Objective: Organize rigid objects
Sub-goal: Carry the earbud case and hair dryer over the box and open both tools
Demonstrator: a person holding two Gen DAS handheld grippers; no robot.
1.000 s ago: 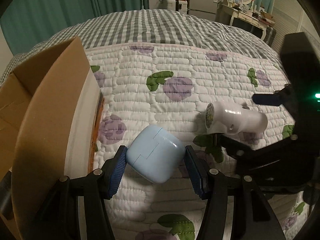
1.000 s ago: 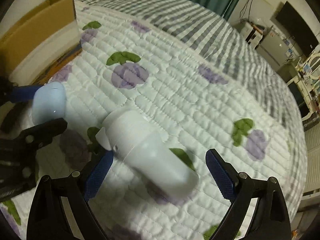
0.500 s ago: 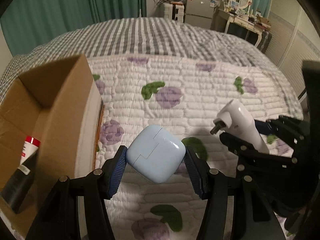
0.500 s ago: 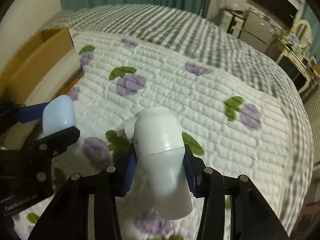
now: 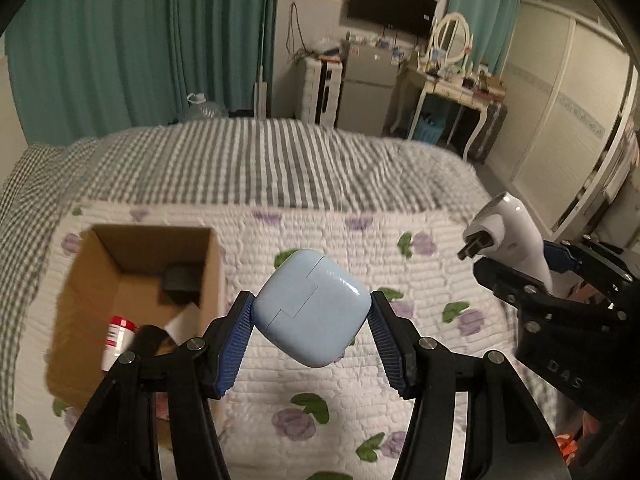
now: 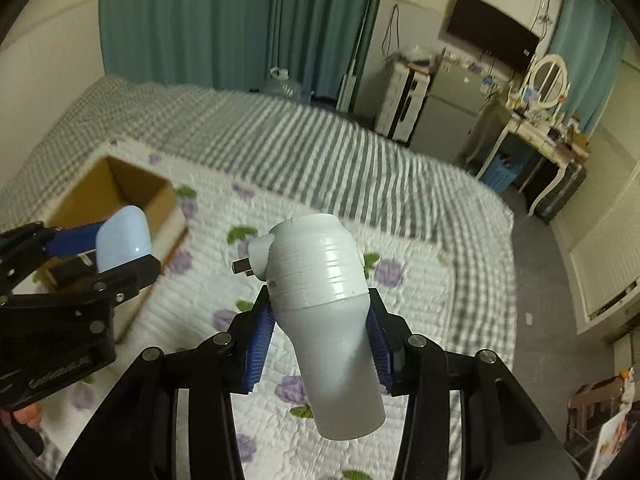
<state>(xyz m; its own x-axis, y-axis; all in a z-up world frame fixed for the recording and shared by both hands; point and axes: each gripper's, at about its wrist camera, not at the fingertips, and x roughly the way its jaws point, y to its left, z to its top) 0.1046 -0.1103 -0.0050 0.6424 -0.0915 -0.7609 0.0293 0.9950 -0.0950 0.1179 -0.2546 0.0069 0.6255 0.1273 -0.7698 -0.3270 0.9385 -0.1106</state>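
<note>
Bedroom with teal curtains and a floral quilt [image 5: 328, 232]. Left wrist view: the left gripper [image 5: 311, 330] clamps a pale blue case [image 5: 310, 306] above the quilt; an open cardboard box [image 5: 100, 288] sits at 9 o'clock. Right wrist view: the right gripper [image 6: 320, 338] grips a white plug-in device [image 6: 324, 300], box at 10 o'clock.

A home bedroom: quilted bed [image 5: 280, 184], teal curtains [image 5: 140, 40], wall television [image 5: 390, 4], mirrored dressing table [image 5: 452, 80].

Pale blue case [image 5: 311, 307] and white plug-in device [image 6: 325, 320], both airborne, tilted.
</note>
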